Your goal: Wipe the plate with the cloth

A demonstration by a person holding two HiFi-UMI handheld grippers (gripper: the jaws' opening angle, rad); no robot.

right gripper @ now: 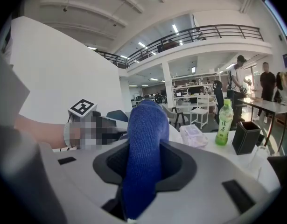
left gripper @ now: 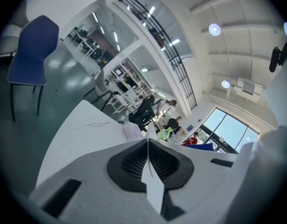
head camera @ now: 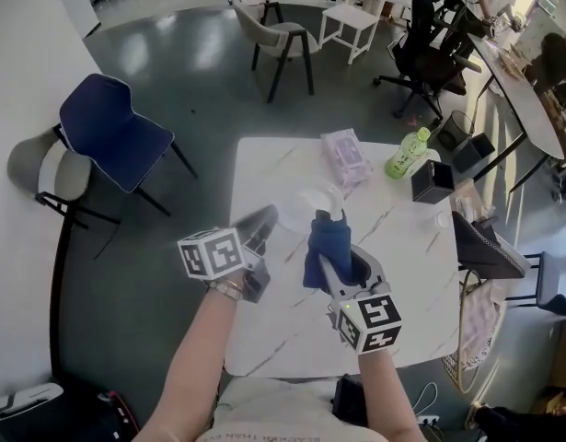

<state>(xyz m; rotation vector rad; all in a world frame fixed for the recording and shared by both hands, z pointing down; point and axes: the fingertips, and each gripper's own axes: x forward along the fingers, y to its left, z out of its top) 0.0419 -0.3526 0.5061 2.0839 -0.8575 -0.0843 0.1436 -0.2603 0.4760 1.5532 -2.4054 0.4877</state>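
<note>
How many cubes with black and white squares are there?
2. One cube rides on the left gripper, which pinches the plate; the other rides on the right gripper, which grips the blue cloth. None seems hidden.

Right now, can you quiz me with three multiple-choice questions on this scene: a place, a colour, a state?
1. Where does the green bottle stand? A on the table; B on the floor; C on a chair.
2. What colour is the cloth? A red; B blue; C yellow.
3. What does the left gripper hold? A nothing; B the plate; C the bottle.
Key: 1A, it stands on the white top. 2B, blue fills the right gripper. 3B, a thin white rim sits clamped there.
</note>
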